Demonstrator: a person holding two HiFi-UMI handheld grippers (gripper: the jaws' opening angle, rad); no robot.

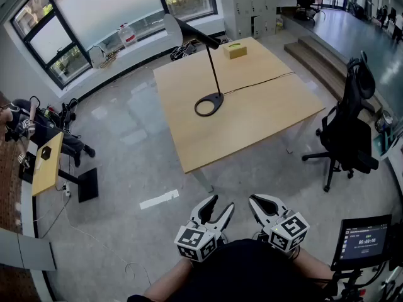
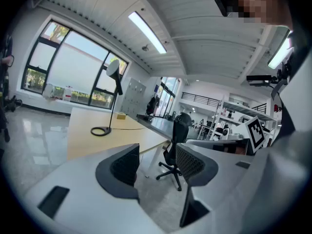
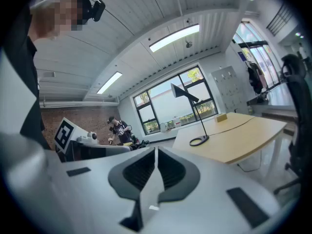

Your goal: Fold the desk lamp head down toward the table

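The black desk lamp (image 1: 212, 61) stands on the wooden table (image 1: 264, 115), far ahead of both grippers. Its ring base (image 1: 209, 104) rests on the tabletop, and its white-lined head (image 1: 179, 29) is raised and tilted toward the windows. My left gripper (image 1: 217, 207) is held close to my body over the floor, jaws open and empty. My right gripper (image 1: 253, 201) is beside it, shut on nothing. The left gripper view shows the lamp (image 2: 116, 84) past the open pads (image 2: 126, 165). In the right gripper view the lamp (image 3: 195, 108) stands beyond the closed jaws.
A yellow box (image 1: 235, 50) sits at the table's far edge, and the lamp's cable (image 1: 264, 80) runs right across the top. A black office chair (image 1: 349, 128) stands right of the table. A person (image 1: 25, 121) and a small desk (image 1: 47, 162) are at far left. A monitor (image 1: 365, 241) is at my right.
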